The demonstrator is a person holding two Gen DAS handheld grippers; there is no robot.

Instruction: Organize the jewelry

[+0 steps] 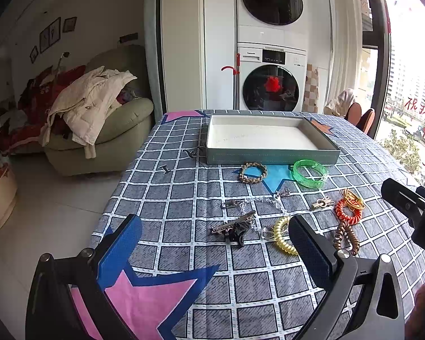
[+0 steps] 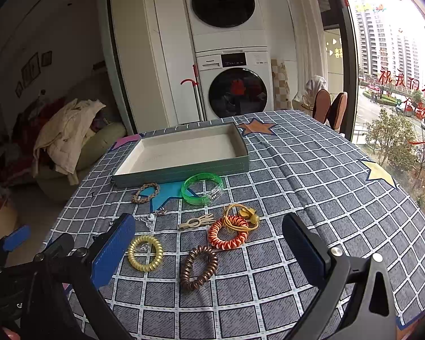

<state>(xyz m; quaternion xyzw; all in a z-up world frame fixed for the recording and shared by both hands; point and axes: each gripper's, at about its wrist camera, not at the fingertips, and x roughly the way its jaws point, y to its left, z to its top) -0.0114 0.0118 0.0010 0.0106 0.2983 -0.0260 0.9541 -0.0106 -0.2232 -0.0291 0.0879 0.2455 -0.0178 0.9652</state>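
Observation:
An empty grey-green tray (image 1: 272,157) (image 2: 184,170) with a white inside stands at the far side of the checked tablecloth. In front of it lie a braided bracelet (image 1: 253,172) (image 2: 145,192), a green bangle (image 1: 309,173) (image 2: 202,188), a crystal chain (image 1: 262,202), a dark hair claw (image 1: 235,228), a yellow coil tie (image 1: 283,239) (image 2: 145,253), an orange coil tie (image 1: 349,211) (image 2: 228,233), a brown coil tie (image 1: 346,238) (image 2: 199,267) and a beige clip (image 2: 197,221). My left gripper (image 1: 215,252) is open above the near cloth. My right gripper (image 2: 209,250) is open over the coil ties.
The table's left edge drops to a tiled floor with a green armchair (image 1: 113,130) piled with clothes. Stacked washing machines (image 1: 272,85) stand behind the table. Two chairs (image 2: 330,107) and a window are at the right. The right gripper shows in the left wrist view (image 1: 410,206).

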